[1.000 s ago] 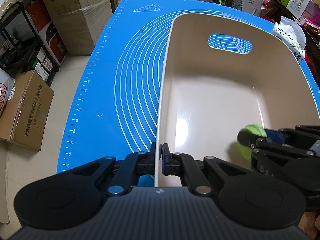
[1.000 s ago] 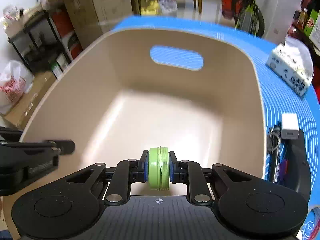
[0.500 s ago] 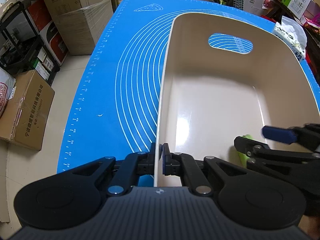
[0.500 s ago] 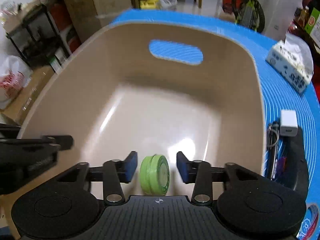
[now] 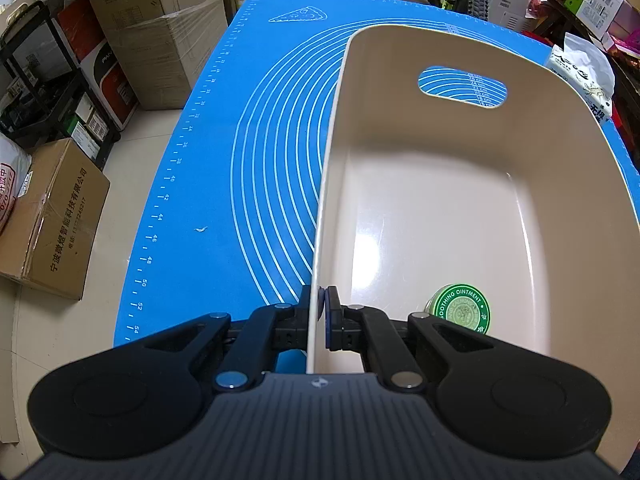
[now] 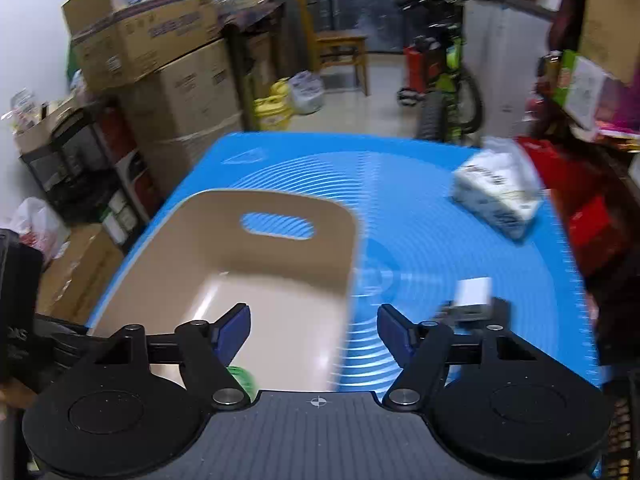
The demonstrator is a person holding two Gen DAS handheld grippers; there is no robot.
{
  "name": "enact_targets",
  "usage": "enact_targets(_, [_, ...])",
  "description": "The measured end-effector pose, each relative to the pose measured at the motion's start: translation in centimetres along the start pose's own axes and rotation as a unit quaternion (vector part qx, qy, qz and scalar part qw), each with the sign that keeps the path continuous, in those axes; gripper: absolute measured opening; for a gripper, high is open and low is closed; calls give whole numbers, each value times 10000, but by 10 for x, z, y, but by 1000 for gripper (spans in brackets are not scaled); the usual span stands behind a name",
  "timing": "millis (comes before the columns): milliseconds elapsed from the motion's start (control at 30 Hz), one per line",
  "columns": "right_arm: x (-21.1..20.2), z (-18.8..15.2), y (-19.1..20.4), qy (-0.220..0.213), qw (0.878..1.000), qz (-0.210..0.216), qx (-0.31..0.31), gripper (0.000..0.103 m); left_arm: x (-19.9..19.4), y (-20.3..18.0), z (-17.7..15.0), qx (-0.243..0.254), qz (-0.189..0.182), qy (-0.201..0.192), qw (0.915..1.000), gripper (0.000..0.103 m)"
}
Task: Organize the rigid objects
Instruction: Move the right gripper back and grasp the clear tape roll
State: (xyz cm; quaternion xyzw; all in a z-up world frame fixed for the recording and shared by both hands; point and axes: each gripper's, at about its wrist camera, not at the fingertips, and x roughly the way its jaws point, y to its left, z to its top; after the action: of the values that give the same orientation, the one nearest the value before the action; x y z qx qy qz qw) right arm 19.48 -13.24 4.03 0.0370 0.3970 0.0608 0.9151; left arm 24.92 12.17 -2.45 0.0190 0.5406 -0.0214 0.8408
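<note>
While our left gripper (image 5: 320,312) is pinching the near left wall of the bin (image 5: 332,168), its jaws are closed tight on that thin rim, one pad outside and one inside. Our right gripper (image 6: 314,332) is hanging with its jaws spread wide and gripping nothing, poised over the bin's right wall (image 6: 344,280), with one blue pad above the bin floor and the other above the mat (image 6: 420,208).

We are seeing the tin (image 5: 460,310) lying flat on the bin floor near the front, green lid up, reading "soothing ointment", just right of our left gripper; in the right view only a green sliver of it (image 6: 242,378) is showing behind the left finger. The bin is sitting on the blue mat (image 5: 240,160) that is covering the surface, handle slot at its far end.

Right of the bin, a white charger (image 6: 474,292) is resting against some dark items too blurred to name. Farther back on the mat, a tissue pack (image 6: 496,196) is lying near the right edge. Cardboard boxes (image 5: 152,40) are standing on the floor to the left.
</note>
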Motion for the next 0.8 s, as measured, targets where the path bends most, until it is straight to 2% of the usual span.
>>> enact_targets(367, [-17, -57, -96, 228, 9941, -918, 532, 80, 0, 0, 0, -26, 0, -1, 10000, 6])
enact_targets(600, [-7, -98, -132, 488, 9863, -1196, 1026, 80, 0, -1, 0, -8, 19, -8, 10000, 6])
enact_targets(800, [11, -115, -157, 549, 9795, -1181, 1537, 78, 0, -1, 1, 1, 29, -8, 10000, 7])
